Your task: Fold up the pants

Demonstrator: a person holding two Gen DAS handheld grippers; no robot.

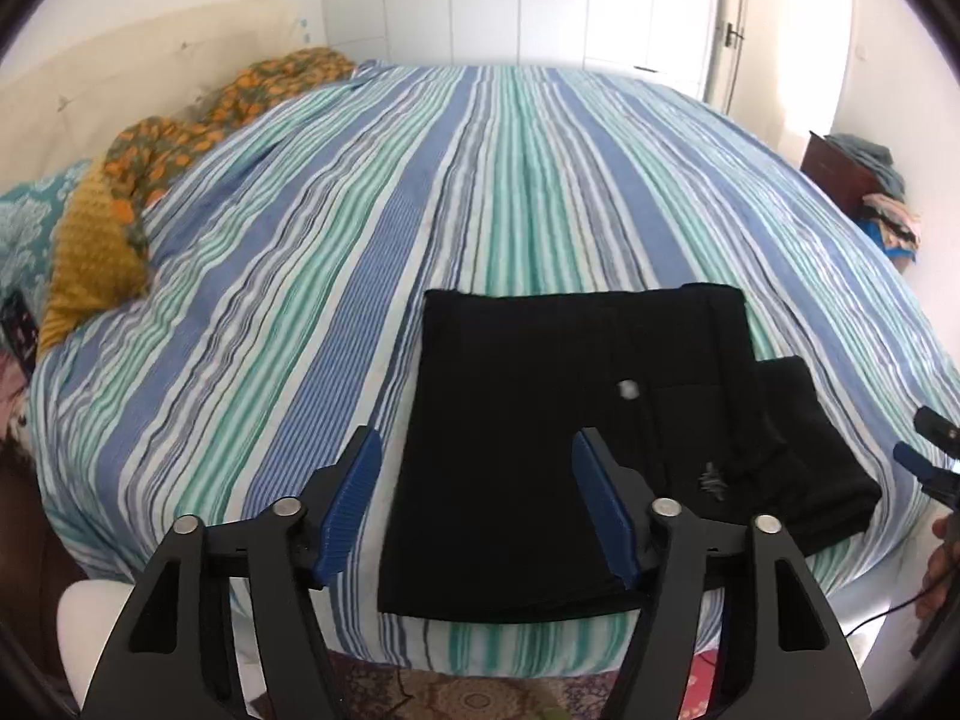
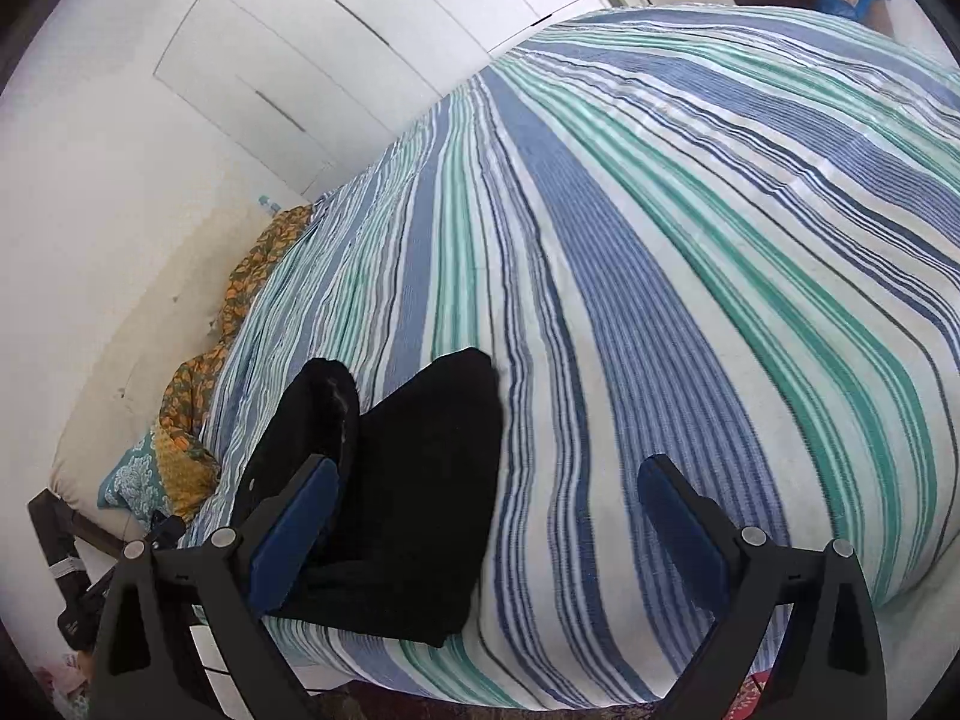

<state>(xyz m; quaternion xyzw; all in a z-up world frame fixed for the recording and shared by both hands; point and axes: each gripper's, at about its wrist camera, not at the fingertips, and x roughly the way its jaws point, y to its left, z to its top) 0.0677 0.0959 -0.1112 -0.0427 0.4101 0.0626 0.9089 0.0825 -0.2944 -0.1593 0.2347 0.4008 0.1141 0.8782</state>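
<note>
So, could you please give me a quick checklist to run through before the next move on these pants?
1. Left gripper open, holding nothing: ok.
2. Right gripper open, holding nothing: ok.
3. Black pants lie folded on the striped bedspread: ok.
4. Folded edges line up: not ok, a lower layer sticks out on the right side.
5. Pants wholly on the bed, near its front edge: ok.
6. Fabric free of creases: cannot tell, too dark.

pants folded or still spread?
Folded: the black pants lie as a compact layered rectangle on the striped bedspread; both tongs open, apart from them.
</note>
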